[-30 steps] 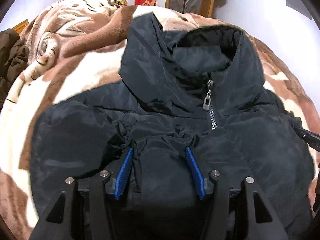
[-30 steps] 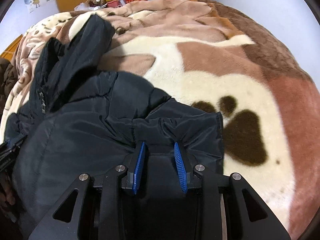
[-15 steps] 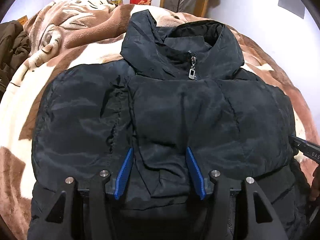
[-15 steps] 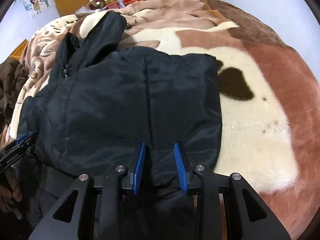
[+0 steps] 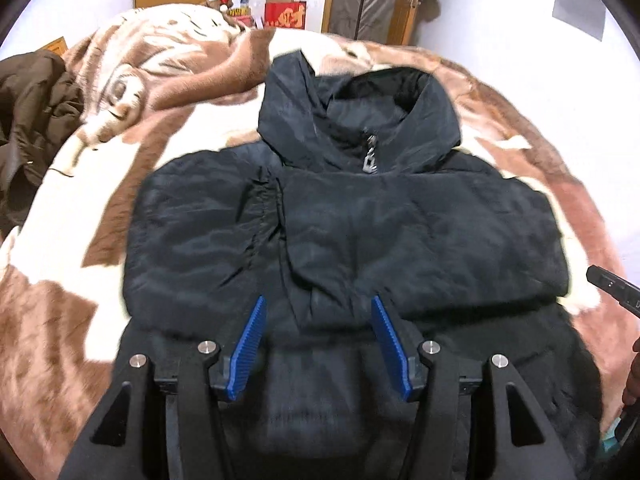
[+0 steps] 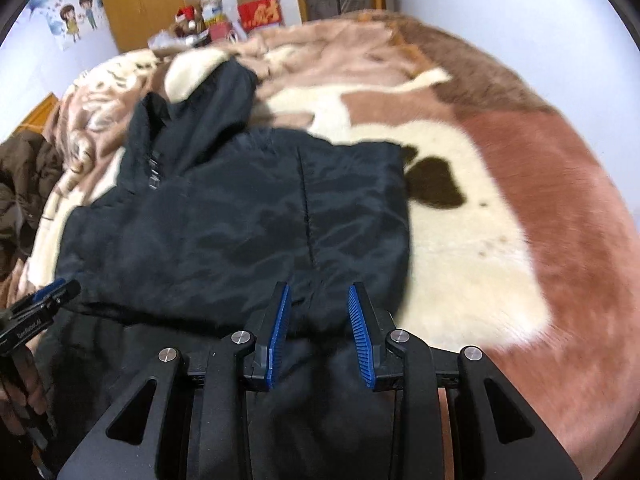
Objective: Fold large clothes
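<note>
Left wrist view: black puffer jacket was spread on the plush blanket, bulky, soft, slick-shelled — judged best taken by gathered hem folds, as done by left gripper and right gripper, each clamped on fabric.

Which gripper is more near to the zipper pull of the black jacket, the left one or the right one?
Left. The left gripper holds the jacket fabric almost straight below the zipper pull. The right gripper grips the jacket's far right part, well away from the pull.
</note>
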A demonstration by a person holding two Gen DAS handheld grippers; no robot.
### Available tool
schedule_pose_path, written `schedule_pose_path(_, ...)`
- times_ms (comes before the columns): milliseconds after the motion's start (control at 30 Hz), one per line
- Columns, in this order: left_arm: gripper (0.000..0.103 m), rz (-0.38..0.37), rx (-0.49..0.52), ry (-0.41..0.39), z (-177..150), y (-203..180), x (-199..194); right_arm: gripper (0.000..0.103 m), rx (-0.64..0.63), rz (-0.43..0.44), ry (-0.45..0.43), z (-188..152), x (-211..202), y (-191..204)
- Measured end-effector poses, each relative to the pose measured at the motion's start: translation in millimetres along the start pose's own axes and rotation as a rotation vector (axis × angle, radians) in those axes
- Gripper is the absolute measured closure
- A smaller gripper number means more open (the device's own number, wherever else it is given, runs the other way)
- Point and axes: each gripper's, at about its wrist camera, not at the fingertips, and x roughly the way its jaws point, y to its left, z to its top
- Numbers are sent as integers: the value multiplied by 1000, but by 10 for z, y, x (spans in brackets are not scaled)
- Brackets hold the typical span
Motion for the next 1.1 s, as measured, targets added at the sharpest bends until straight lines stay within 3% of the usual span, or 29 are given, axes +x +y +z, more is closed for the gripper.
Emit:
schedule_pose_path(267, 45, -31, -7, -53, -359, 3, -854, 71, 45, 45, -98, -398, -879, 345)
schedule_pose_path(567, 45, -56, -12, -97, -616, -3, -1430, 67, -27, 112, -103, -685, -1121, 868)
schedule_pose_path(700, 45, -63, -22, -110, -535, 29, -1479, 60, -63, 124, -120, -614, -1148, 985)
schedule_pose_path(867, 42, -54, -17, -114, -337, 31, -1369, 60, -113, 126, -128, -334, -1041, 1084)
schedule_pose_path(1100, 40, -39, -13, -104, 220, 66, -961, 60, -163, 127, -103, 214, -660, 1135)
